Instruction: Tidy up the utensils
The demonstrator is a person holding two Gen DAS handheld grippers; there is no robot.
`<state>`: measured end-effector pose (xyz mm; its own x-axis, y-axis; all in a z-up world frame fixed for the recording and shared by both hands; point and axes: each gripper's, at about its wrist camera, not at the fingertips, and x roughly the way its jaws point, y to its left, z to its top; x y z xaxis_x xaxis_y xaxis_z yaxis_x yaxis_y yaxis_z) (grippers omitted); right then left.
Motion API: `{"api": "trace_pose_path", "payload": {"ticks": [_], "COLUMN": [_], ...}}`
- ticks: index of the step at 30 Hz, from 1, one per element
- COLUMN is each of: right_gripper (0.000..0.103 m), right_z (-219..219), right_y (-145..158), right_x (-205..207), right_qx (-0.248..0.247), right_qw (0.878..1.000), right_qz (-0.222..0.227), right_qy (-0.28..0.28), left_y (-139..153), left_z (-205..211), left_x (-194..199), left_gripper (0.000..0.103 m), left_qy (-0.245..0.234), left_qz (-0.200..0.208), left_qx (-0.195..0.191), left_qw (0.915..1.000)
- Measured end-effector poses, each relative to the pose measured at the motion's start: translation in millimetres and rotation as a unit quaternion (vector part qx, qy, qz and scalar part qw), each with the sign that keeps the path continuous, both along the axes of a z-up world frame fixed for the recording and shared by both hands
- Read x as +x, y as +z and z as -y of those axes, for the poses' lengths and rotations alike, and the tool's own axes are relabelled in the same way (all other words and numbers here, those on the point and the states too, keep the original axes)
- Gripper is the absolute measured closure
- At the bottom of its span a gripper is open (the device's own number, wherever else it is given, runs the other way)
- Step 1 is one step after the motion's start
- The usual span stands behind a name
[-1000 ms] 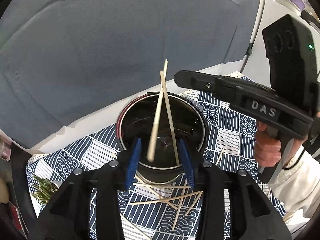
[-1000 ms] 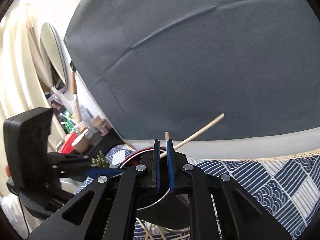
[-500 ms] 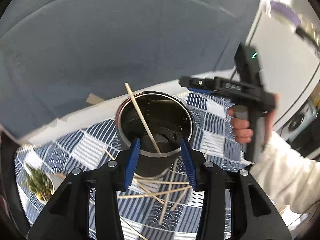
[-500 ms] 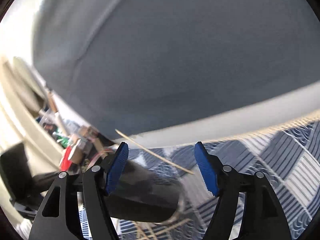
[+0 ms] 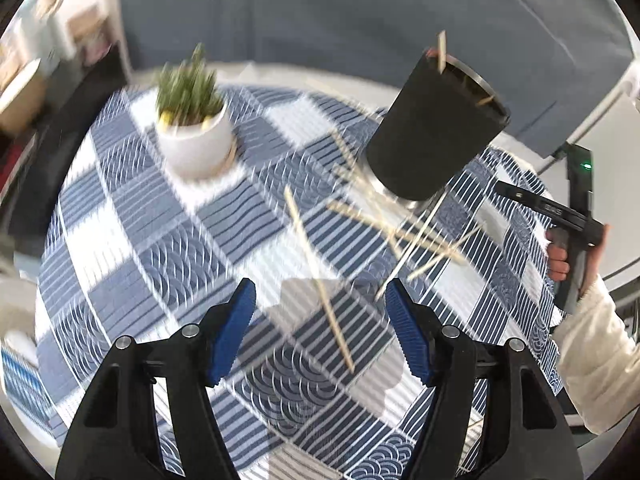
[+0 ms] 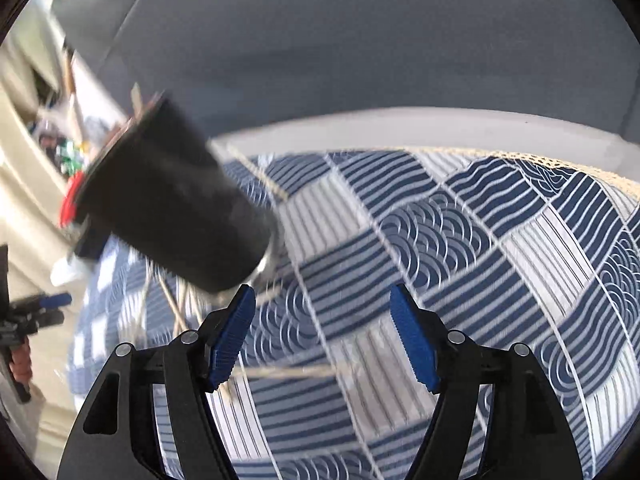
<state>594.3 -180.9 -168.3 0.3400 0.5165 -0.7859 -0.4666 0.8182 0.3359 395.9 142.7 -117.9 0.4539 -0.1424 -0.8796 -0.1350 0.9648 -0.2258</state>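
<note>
A black cylindrical utensil holder (image 5: 434, 132) stands on the blue patterned tablecloth (image 5: 168, 248) with chopstick tips poking from its rim. Several wooden chopsticks (image 5: 384, 224) lie scattered in front of it; one long chopstick (image 5: 318, 280) lies nearest my left gripper (image 5: 320, 330), which is open and empty above the cloth. My right gripper (image 6: 322, 336) is open and empty; the holder (image 6: 172, 208) is to its upper left and a chopstick (image 6: 288, 372) lies between its fingers on the cloth. The right gripper also shows in the left wrist view (image 5: 560, 216).
A white pot with a green plant (image 5: 194, 132) stands at the cloth's far left. A grey fabric backdrop (image 5: 360, 12) rises behind the table. Shelf clutter (image 6: 60, 140) sits at the far left in the right wrist view.
Both grippers pulled back from the holder and lowered toward the cloth. The right gripper, shut a second ago, opened and let a chopstick go into the holder. The left gripper opened wider.
</note>
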Motion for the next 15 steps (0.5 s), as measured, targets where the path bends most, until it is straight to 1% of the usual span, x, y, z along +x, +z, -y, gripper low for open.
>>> {"api": "trace_pose_path", "payload": {"ticks": [2,3,4,6,9,12,14,15], "right_gripper": [0.037,0.037,0.037,0.037,0.037,0.037,0.037,0.037], "right_z": [-9.1,-13.5,-16.0,-17.9,-19.5,-19.5,-21.1,-21.5], "right_y": [-0.4,0.7,2.2,8.0,19.9,27.9,31.8,34.0], "right_x": [-11.1,-14.0,-15.1,-15.1,-9.7,-4.7,-2.1,-1.8], "right_qx": [-0.021,-0.032,-0.04,-0.049,-0.058,-0.074,-0.087,-0.095], "right_qw": [1.0,0.999,0.999,0.998,0.997,0.996,0.995,0.994], "right_qz": [0.002,0.008,0.013,0.018,0.032,0.042,0.044,0.048], "right_qy": [0.02,0.028,0.032,0.036,0.041,0.039,0.034,0.028], "left_y": [-5.0,-5.3,-3.3,2.6,19.0,34.2,49.5,58.8], "left_z": [-1.1,-1.8,-2.5,-1.4,-2.5,-6.9,-7.4,-6.2], "left_x": [-8.8,-11.0,-10.9,-5.1,19.1,57.1,84.8,97.4], "left_gripper": [0.036,0.036,0.036,0.036,0.036,0.036,0.036,0.036], "left_qy": [0.008,0.013,0.016,0.013,-0.01,-0.029,-0.066,-0.098], "left_qz": [-0.001,0.0,-0.002,-0.001,0.009,0.012,0.034,0.048], "left_qx": [0.0,-0.006,-0.011,-0.007,0.012,0.01,0.02,0.031], "left_qw": [1.0,0.9999,0.9998,0.9999,0.9998,0.9995,0.997,0.9936]}}
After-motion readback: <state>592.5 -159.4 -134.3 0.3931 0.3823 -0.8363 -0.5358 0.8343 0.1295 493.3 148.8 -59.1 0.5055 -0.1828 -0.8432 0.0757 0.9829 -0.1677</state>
